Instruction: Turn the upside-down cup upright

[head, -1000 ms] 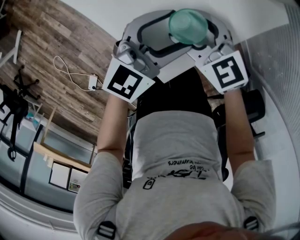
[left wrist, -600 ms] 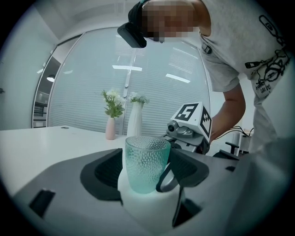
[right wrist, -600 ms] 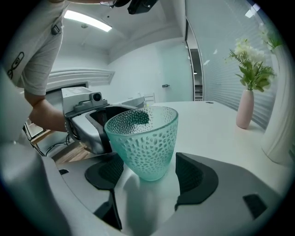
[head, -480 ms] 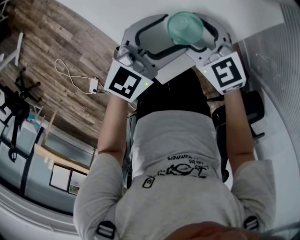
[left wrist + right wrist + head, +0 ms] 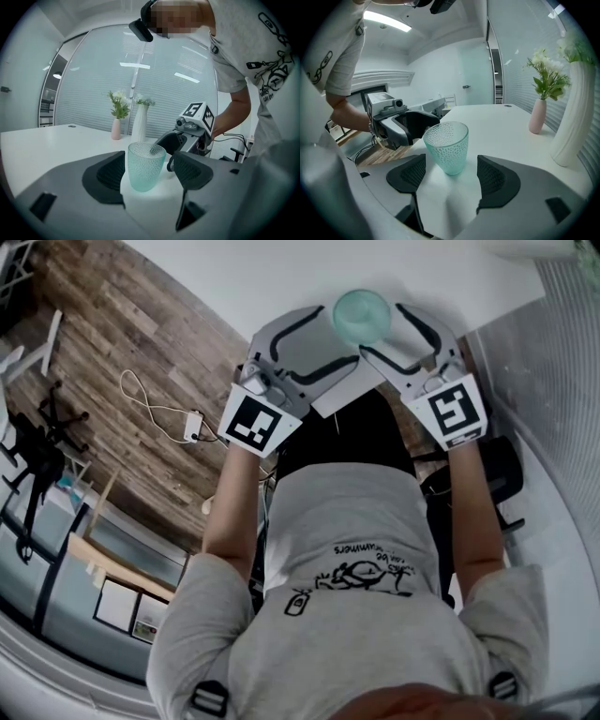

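the cup [image 5: 362,315] stands upright, mouth up, on the white surface [image 5: 281,277], close to its near edge. it is a clear teal cup with a dimpled wall, and it looks empty.

the left gripper [image 5: 333,338] reaches in from the left and the right gripper [image 5: 389,334] from the right, so the cup sits between the two of them. in the left gripper view the fingers [image 5: 110,174] are spread wide with the cup [image 5: 145,166] standing free in the gap, nearer the left pad than the right; i cannot tell whether it touches that pad. in the right gripper view the fingers [image 5: 497,180] are also wide apart, and the cup [image 5: 447,146] stands just beyond their tips with clear surface on either side. neither gripper has hold of it.

further along the surface a small pink vase [image 5: 536,117] with flowers stands beside a tall white vase [image 5: 574,117]. left of the surface, a white cable [image 5: 150,399] lies on the wooden floor [image 5: 103,343].
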Tool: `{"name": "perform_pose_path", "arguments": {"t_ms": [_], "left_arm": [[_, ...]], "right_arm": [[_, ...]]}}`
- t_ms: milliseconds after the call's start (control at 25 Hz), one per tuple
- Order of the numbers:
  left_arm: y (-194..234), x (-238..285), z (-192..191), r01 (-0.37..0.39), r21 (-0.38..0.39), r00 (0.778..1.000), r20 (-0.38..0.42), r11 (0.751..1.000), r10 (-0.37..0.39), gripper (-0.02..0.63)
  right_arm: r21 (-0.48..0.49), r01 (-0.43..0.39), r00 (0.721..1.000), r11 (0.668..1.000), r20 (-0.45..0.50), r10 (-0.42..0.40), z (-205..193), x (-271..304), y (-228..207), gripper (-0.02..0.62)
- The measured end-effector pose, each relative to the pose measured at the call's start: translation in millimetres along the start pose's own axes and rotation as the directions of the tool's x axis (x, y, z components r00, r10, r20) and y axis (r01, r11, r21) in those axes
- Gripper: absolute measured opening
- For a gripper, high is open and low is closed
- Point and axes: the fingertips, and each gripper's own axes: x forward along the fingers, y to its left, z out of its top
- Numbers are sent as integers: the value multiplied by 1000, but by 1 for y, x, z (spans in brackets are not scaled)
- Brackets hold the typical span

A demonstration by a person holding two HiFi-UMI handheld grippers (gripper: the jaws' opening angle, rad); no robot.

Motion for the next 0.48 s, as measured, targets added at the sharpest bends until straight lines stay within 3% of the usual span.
{"name": "perform_pose_path", "arguments": {"t_ms": [480], "left_arm": [[-3, -26, 58, -49, -132, 996, 72, 990, 59, 294]], "right_arm": [[62, 9, 995, 998, 94, -15, 56, -54, 5, 342]]}}
